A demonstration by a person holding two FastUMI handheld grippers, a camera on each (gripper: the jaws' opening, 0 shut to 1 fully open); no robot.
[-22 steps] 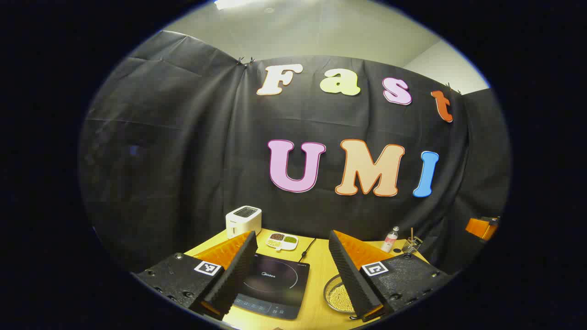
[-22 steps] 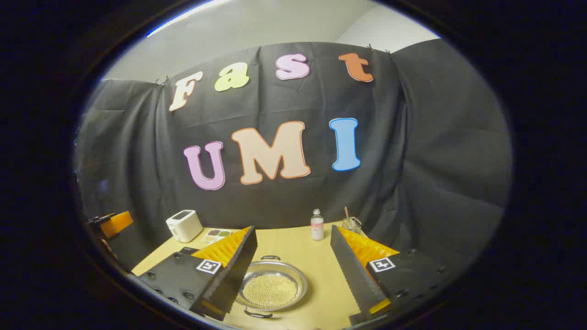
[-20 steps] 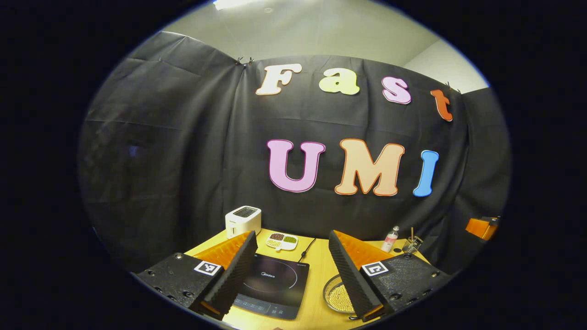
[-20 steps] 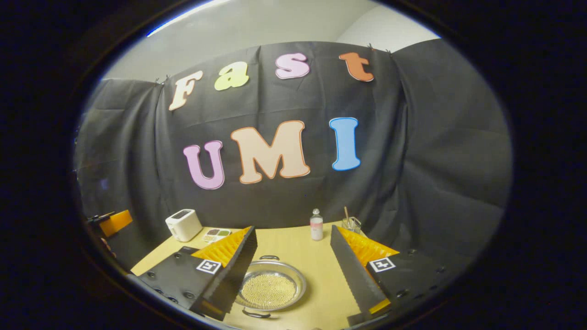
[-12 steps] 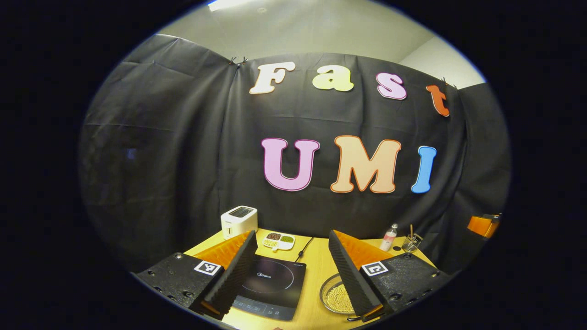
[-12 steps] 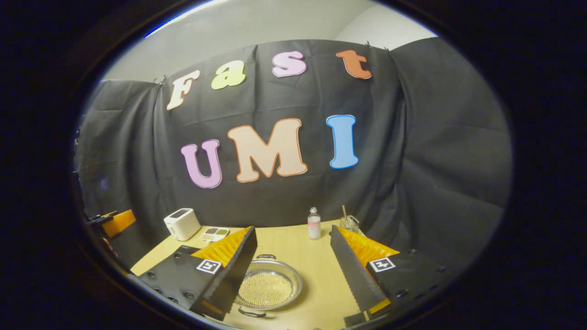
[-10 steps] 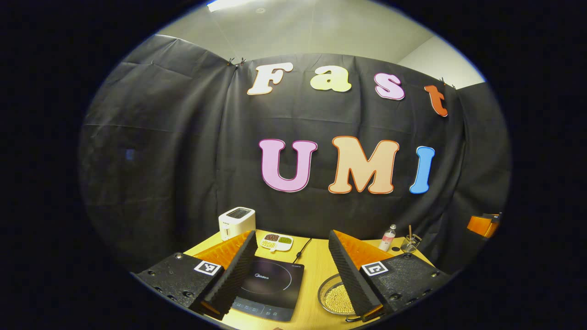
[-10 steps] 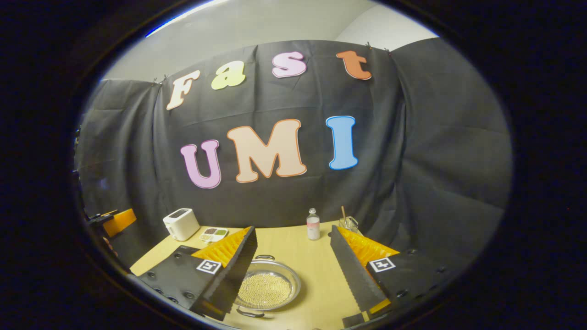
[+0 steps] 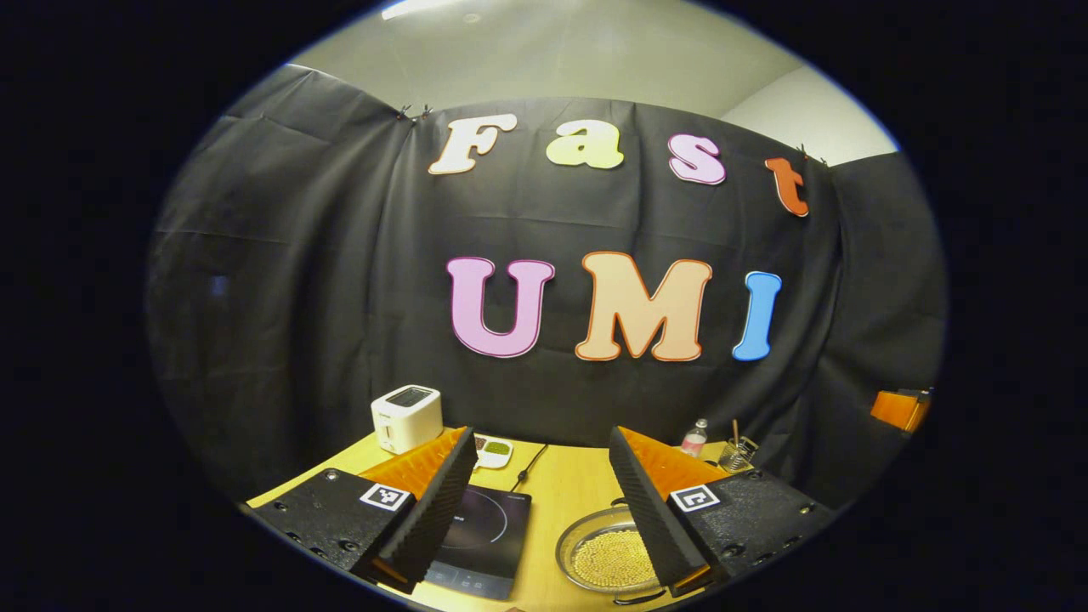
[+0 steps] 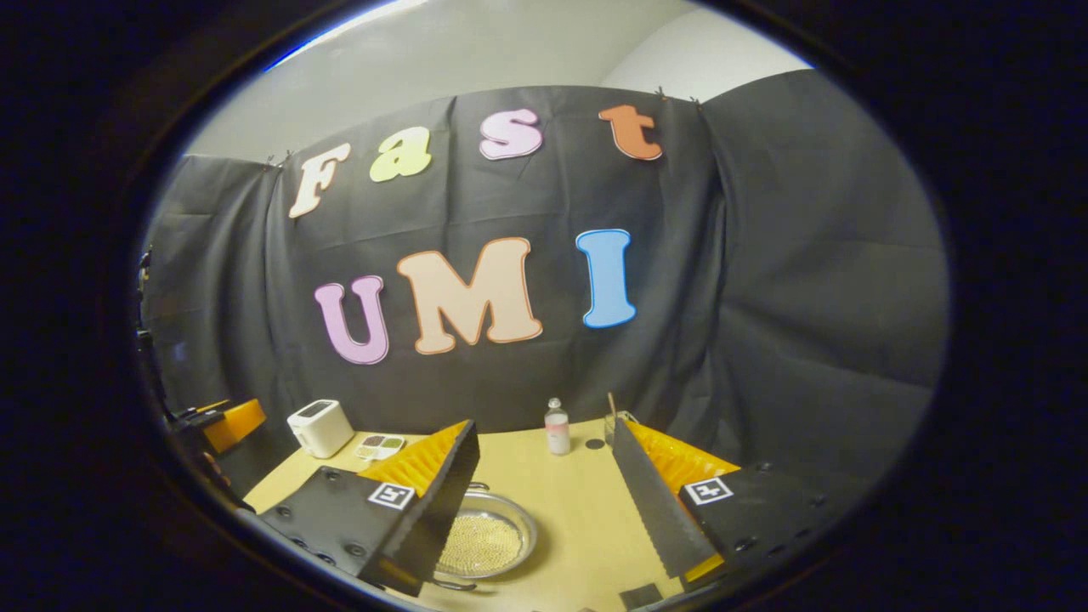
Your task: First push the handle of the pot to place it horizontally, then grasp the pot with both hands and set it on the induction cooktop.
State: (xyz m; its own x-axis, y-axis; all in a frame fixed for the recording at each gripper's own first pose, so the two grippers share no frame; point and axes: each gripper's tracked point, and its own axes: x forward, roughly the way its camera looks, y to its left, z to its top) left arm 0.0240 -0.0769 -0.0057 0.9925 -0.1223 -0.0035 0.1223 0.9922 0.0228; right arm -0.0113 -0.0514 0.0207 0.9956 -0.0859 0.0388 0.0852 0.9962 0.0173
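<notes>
White toaster far left; flat black induction cooktop beside shallow round steel pot of pale beads on the yellow tabletop. Left gripper and right gripper both spread, empty, above. Handle push apparently pending; next: descend to a handle.

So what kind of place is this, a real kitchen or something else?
Probably a staged kitchen booth, not a real kitchen: a black cloth wall backs a wooden table set with an induction cooktop, a toaster and a pot.
</notes>
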